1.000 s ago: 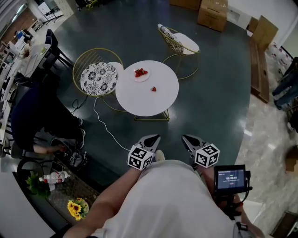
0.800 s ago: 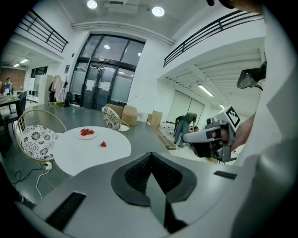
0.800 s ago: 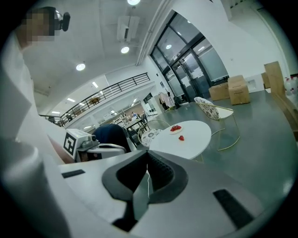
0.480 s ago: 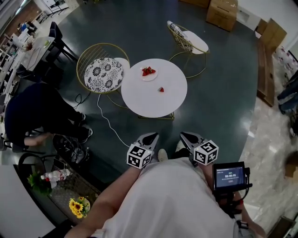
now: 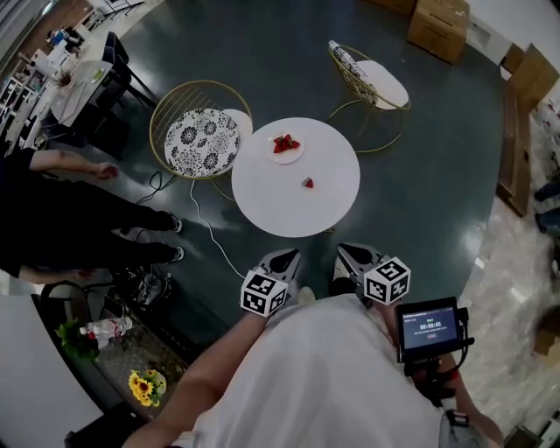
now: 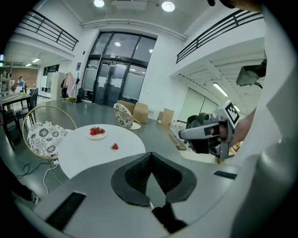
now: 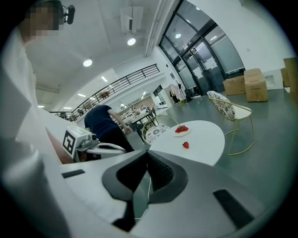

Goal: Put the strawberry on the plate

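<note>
Standing short of round white table point(image 5: 289, 208), I hold left gripper point(image 5: 282, 261) and right gripper point(image 5: 350, 255) closed, empty. Pick not begun. Next: step closer, open jaws round lone strawberry point(image 5: 308, 183); plate point(image 5: 294, 158) just beyond.

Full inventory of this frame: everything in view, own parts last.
table: 1, white, round, on the dark floor ahead
plate: 1, white, far side of the table
plated strawberries: a few, red, exact count unclear
loose strawberry: 1, red, on the table, apart from the plate
near chair: 1, gold wire, patterned cushion, left of the table
far chair: 1, gold wire, beyond the table
cable: 1, white, on the floor
boxes: cardboard, brown, top right
bystander: 1, dark clothes, left
sunflowers: yellow, lower left
screen: 1, lit, lower right
left gripper: grey, shut, empty
right gripper: grey, shut, empty
</note>
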